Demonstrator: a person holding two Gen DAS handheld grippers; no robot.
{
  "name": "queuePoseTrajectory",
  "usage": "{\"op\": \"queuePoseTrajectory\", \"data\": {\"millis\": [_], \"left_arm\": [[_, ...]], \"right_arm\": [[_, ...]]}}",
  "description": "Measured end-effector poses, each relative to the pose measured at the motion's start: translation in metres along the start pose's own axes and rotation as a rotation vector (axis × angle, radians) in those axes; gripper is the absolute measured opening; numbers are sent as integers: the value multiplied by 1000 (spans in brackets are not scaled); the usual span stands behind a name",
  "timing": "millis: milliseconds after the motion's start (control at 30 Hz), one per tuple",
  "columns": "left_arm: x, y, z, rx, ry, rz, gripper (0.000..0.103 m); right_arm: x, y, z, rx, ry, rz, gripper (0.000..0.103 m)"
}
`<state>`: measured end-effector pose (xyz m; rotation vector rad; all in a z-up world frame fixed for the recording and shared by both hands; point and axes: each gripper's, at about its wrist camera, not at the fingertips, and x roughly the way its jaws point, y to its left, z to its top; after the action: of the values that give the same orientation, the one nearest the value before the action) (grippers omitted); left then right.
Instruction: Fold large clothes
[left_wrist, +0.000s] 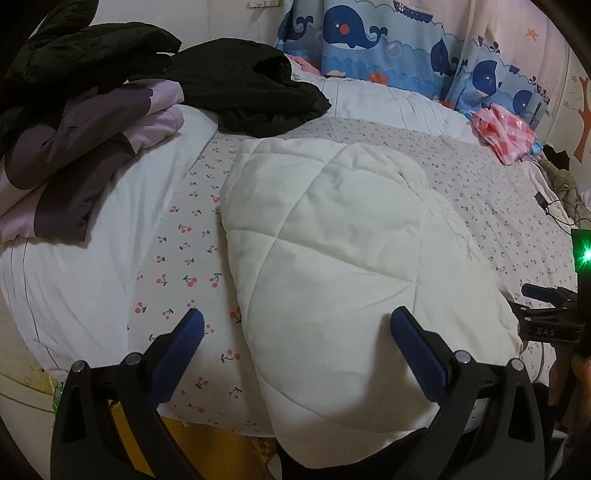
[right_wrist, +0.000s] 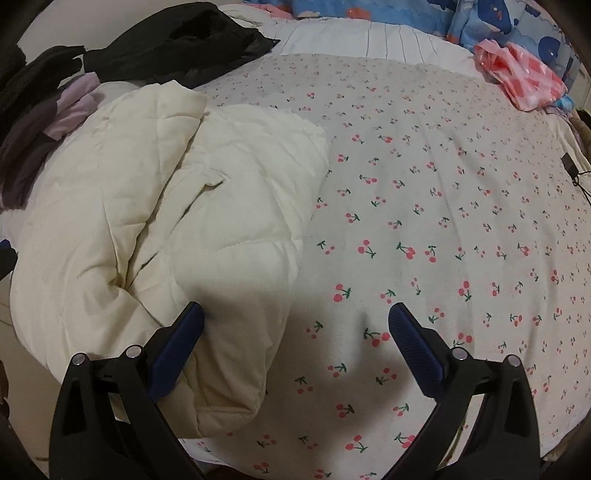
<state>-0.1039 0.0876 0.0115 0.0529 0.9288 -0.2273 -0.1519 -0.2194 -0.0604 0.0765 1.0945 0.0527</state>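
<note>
A cream quilted puffer jacket (left_wrist: 340, 266) lies folded into a bundle on the cherry-print bedsheet (left_wrist: 177, 258), at the bed's near edge. My left gripper (left_wrist: 297, 321) is open and empty, its jaws spread just above the jacket's near left edge. In the right wrist view the same jacket (right_wrist: 166, 229) lies at the left, with a pocket flap showing. My right gripper (right_wrist: 295, 315) is open and empty, its left finger (right_wrist: 184, 332) over the jacket's right edge and its right finger (right_wrist: 413, 339) over the bare sheet (right_wrist: 443, 206).
A pile of purple and lilac clothes (left_wrist: 81, 147) and black garments (left_wrist: 243, 85) lies at the back left on a white duvet (left_wrist: 92, 266). Whale-print bedding (left_wrist: 388, 48) and a pink checked bag (left_wrist: 506, 129) lie at the back right. A black cable (right_wrist: 576, 177) lies at the far right.
</note>
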Motion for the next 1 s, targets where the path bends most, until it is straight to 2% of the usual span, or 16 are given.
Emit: {"op": "queuePoseTrajectory", "data": {"millis": [100, 200, 400, 500, 633, 700, 733, 800, 900, 1000], "left_arm": [[2, 1, 1, -6, 5, -10, 97], [4, 5, 5, -39, 20, -52, 97], [1, 1, 8, -16, 4, -33, 97], [4, 3, 10, -28, 16, -59, 97], [10, 12, 12, -62, 43, -119, 97], [14, 17, 12, -86, 73, -189, 97], [18, 24, 13, -120, 96, -239, 97], [24, 40, 14, -188, 116, -287, 97], [34, 67, 13, -304, 132, -327, 97], [52, 80, 10, -361, 177, -380, 97]], "right_arm": [[2, -2, 1, 5, 8, 11, 97], [4, -8, 4, 34, 18, 31, 97], [7, -8, 5, 44, 36, 54, 97], [3, -8, 5, 62, 2, 45, 97], [7, -11, 6, 80, 31, 73, 97], [10, -14, 6, 98, 50, 110, 97], [11, -17, 6, 117, 56, 121, 97], [12, -21, 6, 130, 58, 124, 97], [17, -25, 5, 142, 83, 133, 97], [26, -28, 4, 181, 109, 171, 97]]}}
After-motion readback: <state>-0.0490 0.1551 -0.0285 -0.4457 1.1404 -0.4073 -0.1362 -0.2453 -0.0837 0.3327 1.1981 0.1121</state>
